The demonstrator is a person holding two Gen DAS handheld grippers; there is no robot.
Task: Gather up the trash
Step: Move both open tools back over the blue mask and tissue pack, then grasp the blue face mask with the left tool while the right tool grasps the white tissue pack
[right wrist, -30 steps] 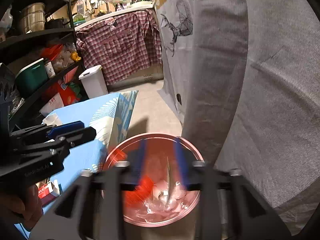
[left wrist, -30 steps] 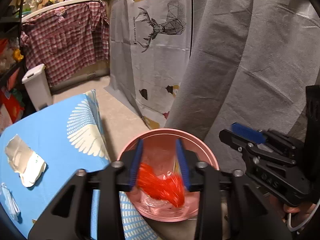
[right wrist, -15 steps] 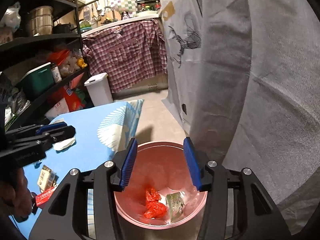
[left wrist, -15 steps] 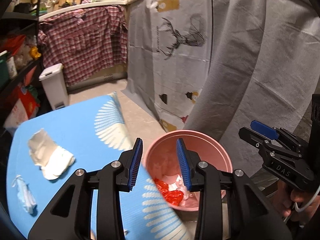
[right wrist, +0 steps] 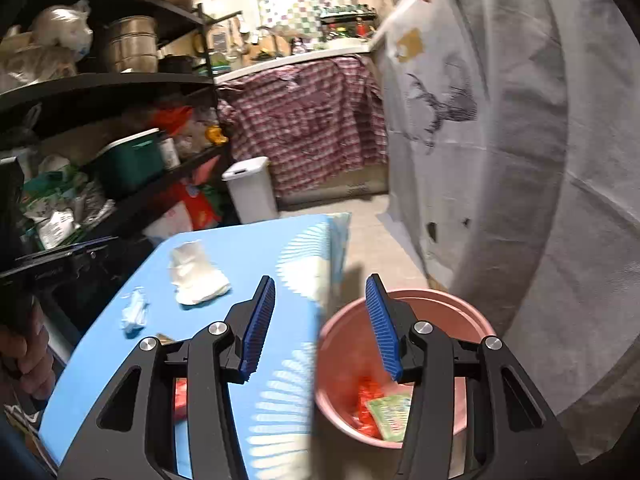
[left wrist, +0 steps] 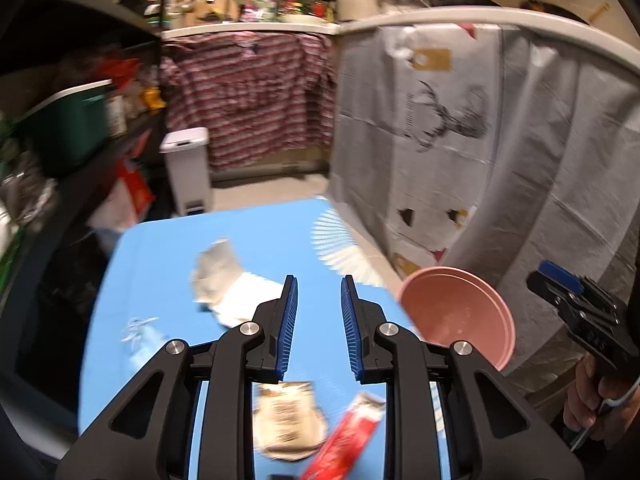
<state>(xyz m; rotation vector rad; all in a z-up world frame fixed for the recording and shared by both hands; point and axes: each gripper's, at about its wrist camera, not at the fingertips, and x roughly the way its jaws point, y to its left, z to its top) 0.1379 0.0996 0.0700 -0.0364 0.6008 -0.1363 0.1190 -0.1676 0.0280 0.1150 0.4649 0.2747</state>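
left tongs [left wrist: 317, 320] narrowly parted, just closing, empty | right tongs [right wrist: 320, 328] half-open, empty | risk: red wrapper [left wrist: 344, 440] slides off blue surface [left wrist: 168, 264], missing pink bin [right wrist: 404, 372]

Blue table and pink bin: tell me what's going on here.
A person with a gripper in each hand is clearing trash from the blue table into the pink bin. The left gripper and right gripper are both empty; the left's jaws have just been closing. Red wrappers are in the bin. A tissue and more wrappers are still on the table.
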